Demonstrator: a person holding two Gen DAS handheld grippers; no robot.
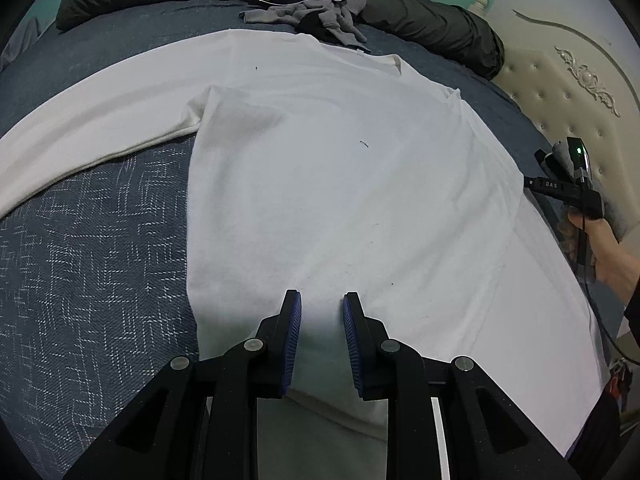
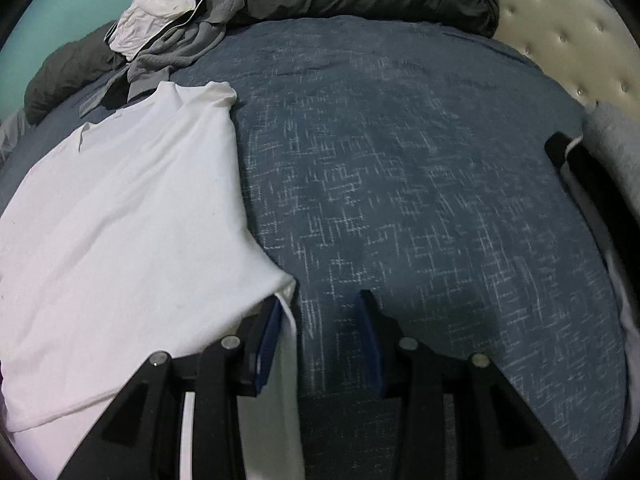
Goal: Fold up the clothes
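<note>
White shirt [image 1: 340, 184], one, soft cotton, flat on blue woven bed [image 1: 92, 260]. Left tongs [image 1: 322, 300] spread above its hem; right tongs [image 2: 320, 300] spread at its edge.

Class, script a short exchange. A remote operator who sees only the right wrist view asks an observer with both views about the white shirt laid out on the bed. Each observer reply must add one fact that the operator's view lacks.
Operator: I only see one side of the white long-sleeved cotton shirt. Is its other sleeve folded in?
Observer: No. The long white sleeve lies stretched out sideways across the dark blue patterned woven bedspread.
Operator: Where is the left gripper?
Observer: The left gripper is over the shirt's near hem end. Its jaws are open and hold nothing.
</note>
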